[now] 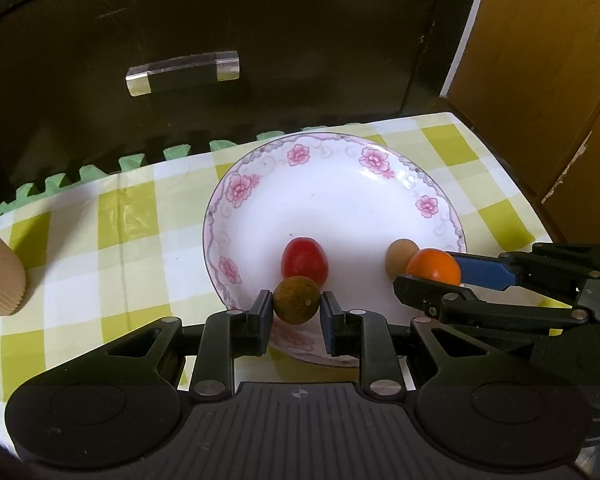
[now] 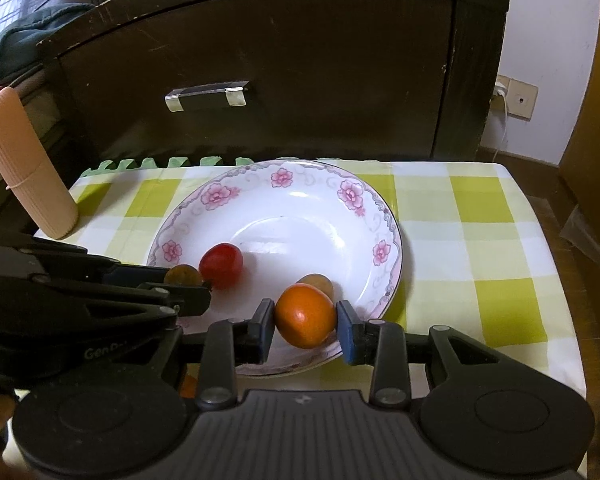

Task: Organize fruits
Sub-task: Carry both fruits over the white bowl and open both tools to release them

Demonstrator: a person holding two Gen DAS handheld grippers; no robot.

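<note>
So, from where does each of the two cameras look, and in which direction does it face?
Left wrist: sits on the left gripper, facing forward and down over the plate toward the dark drawer front; its fingers flank a brownish-green fruit, and the right gripper enters from the right.
Right wrist: sits on the right gripper, facing the same way; its fingers flank the orange fruit, and the left gripper enters from the left.
Shared: plate, red fruit, tan fruit, checked cloth, ribbed cylinder.
</note>
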